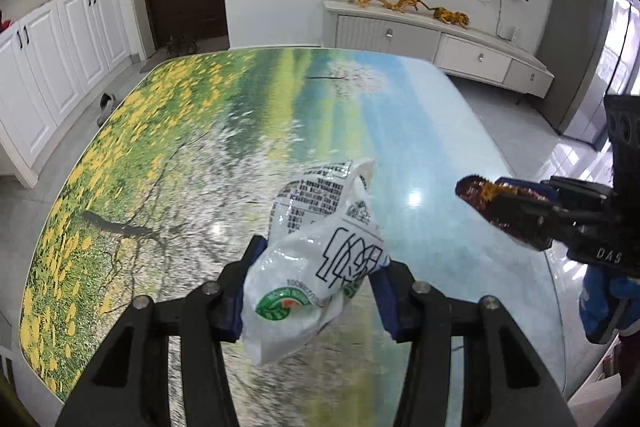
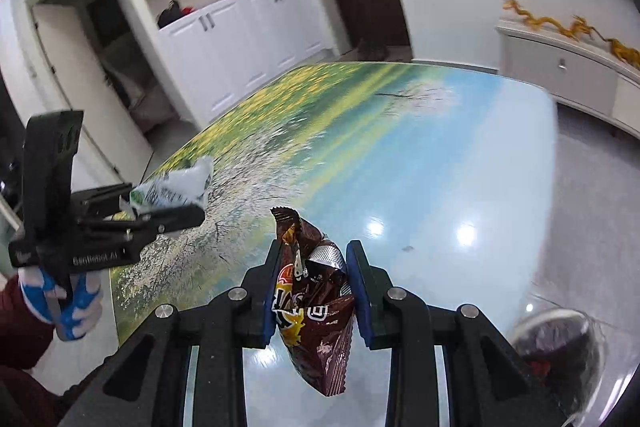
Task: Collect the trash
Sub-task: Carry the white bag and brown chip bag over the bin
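Observation:
My left gripper (image 1: 320, 255) is shut on a crumpled white plastic wrapper (image 1: 316, 267) with black print and a green logo, held above the table. It also shows in the right wrist view (image 2: 176, 187) at the left. My right gripper (image 2: 314, 259) is shut on a brown snack bag (image 2: 316, 307) that hangs between the blue pads above the table. In the left wrist view the right gripper (image 1: 500, 211) shows at the right with the brown bag (image 1: 480, 191) sticking out of it.
The glossy table (image 1: 200, 147) has a printed meadow and sky picture. A bin with a clear liner (image 2: 560, 343) stands at the table's near right edge. White cabinets (image 1: 60, 67), a dark door, a TV console (image 1: 440, 43) and wall TV stand behind.

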Demonstrator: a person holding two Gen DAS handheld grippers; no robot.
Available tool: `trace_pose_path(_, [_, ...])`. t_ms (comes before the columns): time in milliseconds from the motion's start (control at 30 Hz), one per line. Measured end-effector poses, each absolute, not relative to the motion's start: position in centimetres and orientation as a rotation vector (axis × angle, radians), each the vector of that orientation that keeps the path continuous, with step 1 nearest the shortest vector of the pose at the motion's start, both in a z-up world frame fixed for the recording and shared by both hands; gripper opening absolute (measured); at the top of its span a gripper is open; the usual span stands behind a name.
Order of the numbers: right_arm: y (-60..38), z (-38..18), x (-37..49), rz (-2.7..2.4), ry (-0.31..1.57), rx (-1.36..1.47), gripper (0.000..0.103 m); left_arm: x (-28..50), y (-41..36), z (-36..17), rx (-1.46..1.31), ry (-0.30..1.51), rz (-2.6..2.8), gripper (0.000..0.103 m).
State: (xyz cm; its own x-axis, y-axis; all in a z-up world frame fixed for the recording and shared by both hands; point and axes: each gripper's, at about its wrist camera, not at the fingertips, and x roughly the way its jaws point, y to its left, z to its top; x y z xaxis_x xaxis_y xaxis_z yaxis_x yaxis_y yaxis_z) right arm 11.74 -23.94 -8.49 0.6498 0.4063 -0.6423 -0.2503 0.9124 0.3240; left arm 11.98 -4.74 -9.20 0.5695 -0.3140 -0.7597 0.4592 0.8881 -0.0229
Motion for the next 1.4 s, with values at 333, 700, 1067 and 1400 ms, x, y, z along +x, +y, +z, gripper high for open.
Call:
trace_pose_path(333, [-30.6,-5.1,5.0,0.195,0.663,0.298,0.029,7.3,-11.9,-7.0,0.290,0.776,-0.525,0.048])
trace_pose_path(700, [-36.8,-5.8,-0.6,0.050,0.643,0.363,0.029,4.2,-19.0,-5.2,0.381,0.704,-0.627,0.048])
trace_pose_path(1067, [-42.1,-8.9,-3.7,-0.095,0.677,0.491,0.029,3.5,-26.5,-6.7,0.491,0.707,-0.745,0.048])
trace_pose_path(1400, [-45.3,-12.9,-3.4,-0.229,0.772,0.589,0.030,5.4,-32.8,-9.9,0.500,0.834,-0.839,0.048])
